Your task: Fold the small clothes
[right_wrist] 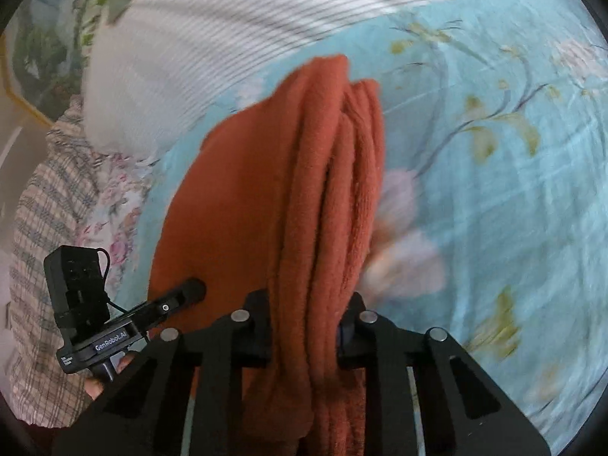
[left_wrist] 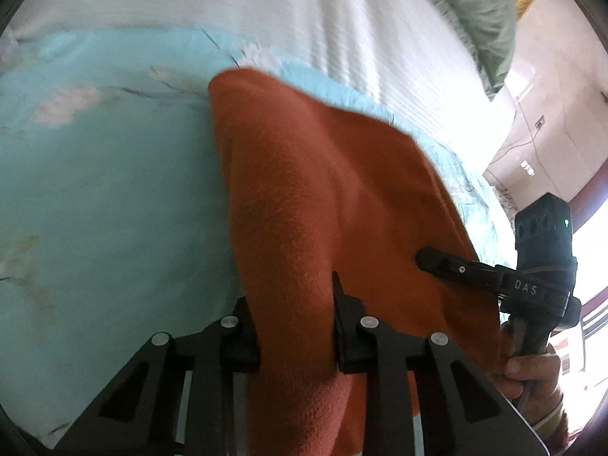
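A rust-orange fleecy garment (left_wrist: 323,197) hangs lifted above a light blue floral bedsheet (left_wrist: 106,174). My left gripper (left_wrist: 290,296) is shut on one edge of it, with cloth running between the jaws. My right gripper (right_wrist: 309,304) is shut on the other edge, where the cloth (right_wrist: 323,174) bunches in several long folds. Each gripper shows in the other's view: the right gripper (left_wrist: 429,258) pressed into the cloth at the right, the left gripper (right_wrist: 190,292) at the lower left. The garment's lower part is hidden behind the grippers.
A white ribbed blanket (left_wrist: 342,19) lies across the far side of the bed, also in the right wrist view (right_wrist: 209,38). A green cloth (left_wrist: 475,11) lies at the far corner. A plaid and floral fabric (right_wrist: 49,220) sits at the bed's edge.
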Available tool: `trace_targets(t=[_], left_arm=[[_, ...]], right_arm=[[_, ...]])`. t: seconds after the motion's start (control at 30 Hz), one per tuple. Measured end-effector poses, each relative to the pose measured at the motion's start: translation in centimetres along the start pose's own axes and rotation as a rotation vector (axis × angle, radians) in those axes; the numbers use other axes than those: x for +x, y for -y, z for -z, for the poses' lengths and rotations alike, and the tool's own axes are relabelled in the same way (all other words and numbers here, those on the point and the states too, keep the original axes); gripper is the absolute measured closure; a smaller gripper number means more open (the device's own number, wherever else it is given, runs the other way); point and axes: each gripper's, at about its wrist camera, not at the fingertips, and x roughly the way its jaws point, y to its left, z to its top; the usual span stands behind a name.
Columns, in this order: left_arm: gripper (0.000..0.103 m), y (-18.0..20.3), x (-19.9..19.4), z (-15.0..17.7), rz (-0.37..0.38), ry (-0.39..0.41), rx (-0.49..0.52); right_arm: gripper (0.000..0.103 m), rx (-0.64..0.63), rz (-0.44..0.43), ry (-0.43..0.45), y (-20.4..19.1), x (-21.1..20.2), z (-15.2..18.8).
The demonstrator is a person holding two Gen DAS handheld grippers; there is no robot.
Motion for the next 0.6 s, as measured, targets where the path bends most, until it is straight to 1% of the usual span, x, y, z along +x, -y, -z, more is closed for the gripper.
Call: trace_targets(t=[0.13,0.2,0.3,0.47,0.6], left_arm=[[0.077,-2.5,-5.2,2.1,-0.017,0.033,-0.029],[0.077,-3.8,-8.1,3.5,-0.045,0.054,-0.034],[0.077,-5.6,-11.7,6.0,-0.099,0.078,-0.039],[0.077,-8.1,-16.0,9.2,-0.144,0.088,-0.091],[0.077,-10.0,-17.3,11.2,-0.149,0.093,-0.129]], right_arm=[[0.08,-0.072,-0.034,-0.005,-4.3,0.6,2.3],[0.08,-0.095,-0.075,-0.01,-6.6,1.2,3.7],[0.08,-0.143,-0.113,-0.028,-10.1,2.4,5.6],[0.08,-0.209,-0.149,-0.083,-14.6,4.7,8.9],[0.08,-0.218,-0.162,-0.117,-16.1,6.0,10.7]])
